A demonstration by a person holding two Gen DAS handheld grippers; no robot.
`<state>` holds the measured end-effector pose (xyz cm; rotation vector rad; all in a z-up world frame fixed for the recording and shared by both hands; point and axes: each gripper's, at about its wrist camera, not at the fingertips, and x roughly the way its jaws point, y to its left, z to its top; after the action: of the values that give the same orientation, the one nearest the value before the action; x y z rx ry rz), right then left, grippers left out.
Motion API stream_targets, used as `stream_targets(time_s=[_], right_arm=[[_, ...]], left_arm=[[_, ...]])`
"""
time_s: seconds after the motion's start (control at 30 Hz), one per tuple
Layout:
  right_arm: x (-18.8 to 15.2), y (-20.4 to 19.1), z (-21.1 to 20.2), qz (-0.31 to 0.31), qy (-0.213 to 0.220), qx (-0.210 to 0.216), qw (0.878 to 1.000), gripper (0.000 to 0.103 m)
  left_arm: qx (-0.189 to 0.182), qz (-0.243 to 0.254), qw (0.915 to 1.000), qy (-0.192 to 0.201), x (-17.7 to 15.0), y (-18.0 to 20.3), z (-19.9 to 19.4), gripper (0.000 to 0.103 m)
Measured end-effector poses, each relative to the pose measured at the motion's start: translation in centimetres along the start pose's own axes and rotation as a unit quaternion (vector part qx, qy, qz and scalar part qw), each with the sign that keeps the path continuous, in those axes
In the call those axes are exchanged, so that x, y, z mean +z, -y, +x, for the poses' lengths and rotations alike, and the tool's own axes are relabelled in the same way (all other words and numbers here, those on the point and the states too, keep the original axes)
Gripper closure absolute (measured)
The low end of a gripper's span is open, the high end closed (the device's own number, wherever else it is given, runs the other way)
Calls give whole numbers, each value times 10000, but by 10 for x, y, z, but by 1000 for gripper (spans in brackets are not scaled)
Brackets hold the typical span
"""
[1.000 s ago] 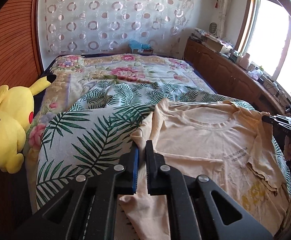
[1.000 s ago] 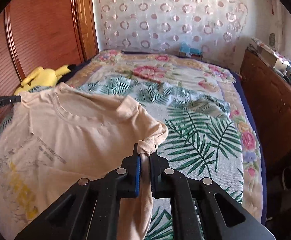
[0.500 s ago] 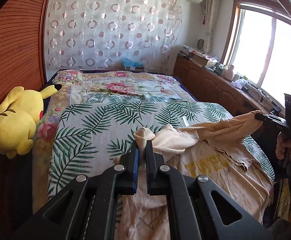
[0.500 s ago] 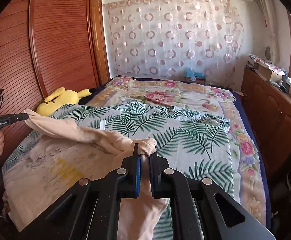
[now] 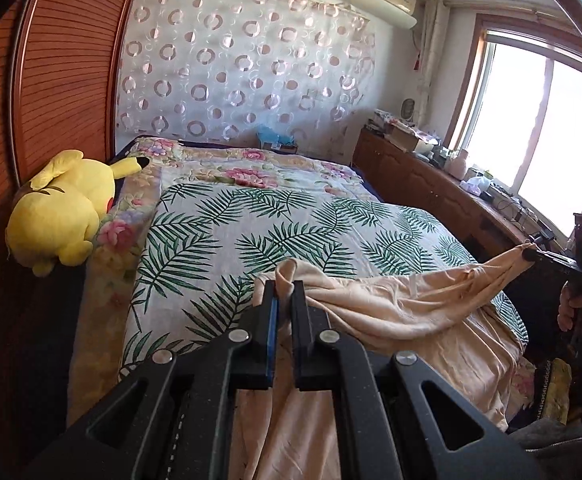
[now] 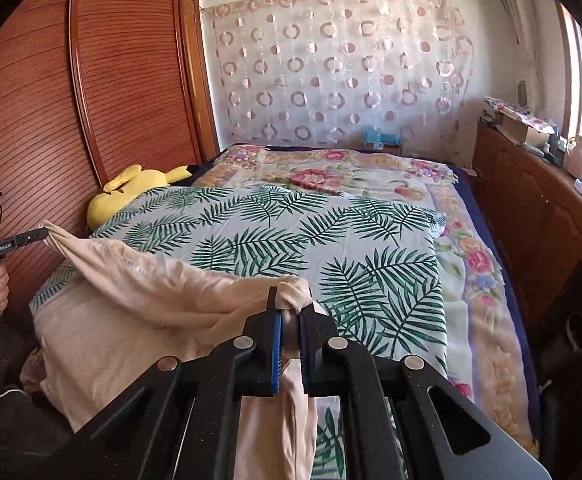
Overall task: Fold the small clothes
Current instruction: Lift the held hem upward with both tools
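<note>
Home bedroom: bed (image 5: 251, 216), plush toy (image 5: 63, 216), wardrobe (image 6: 91, 92).

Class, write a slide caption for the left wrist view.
Left tool pinches a peach T-shirt over the leaf-print bedspread.

The leaf-print sheet (image 5: 275, 232) ahead lies bare and flat, free to cross. A plush toy (image 5: 63, 220) blocks the bed's left edge; a cabinet (image 6: 539, 216) hems the right.

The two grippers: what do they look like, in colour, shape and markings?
Both the left gripper and the right gripper are matte black, with angular arms with triangular cut-outs, silver round bolts and a blue pad on one of the jaws. The left one's side bears small white lettering, and a dark pistol-style handle hangs below.
</note>
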<state>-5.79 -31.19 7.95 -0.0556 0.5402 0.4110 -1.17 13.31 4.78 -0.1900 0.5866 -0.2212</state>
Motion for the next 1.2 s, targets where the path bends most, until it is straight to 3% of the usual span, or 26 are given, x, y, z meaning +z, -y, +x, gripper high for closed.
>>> stream_targets(time_s=[0.13, 0.3, 0.53, 0.7, 0.8, 1.0, 1.2], right_arm=[[-12, -9, -25, -138, 6, 38, 9999, 96], [-40, -5, -6, -70, -534, 24, 9985, 96], [-57, -2, 31, -23, -1093, -194, 9938, 96], [-45, 1, 27, -84, -1004, -198, 9947, 92], [-38, 0, 22, -116, -877, -201, 9959, 83], [-32, 4, 12, -133, -662, -176, 9976, 75], [-34, 13, 46, -92, -748, -114, 9971, 67]], left_arm=[[111, -14, 9999, 103, -7, 0, -20, 97], [511, 3, 9985, -172, -22, -8, -7, 96], [528, -330, 9971, -435, -26, -28, 14, 92], [524, -204, 9971, -512, -20, -24, 31, 88], [489, -122, 9970, -594, -14, -22, 45, 86], [421, 80, 9962, -762, -5, -19, 72, 63], [435, 317, 9918, -1159, -1, -15, 105, 60]])
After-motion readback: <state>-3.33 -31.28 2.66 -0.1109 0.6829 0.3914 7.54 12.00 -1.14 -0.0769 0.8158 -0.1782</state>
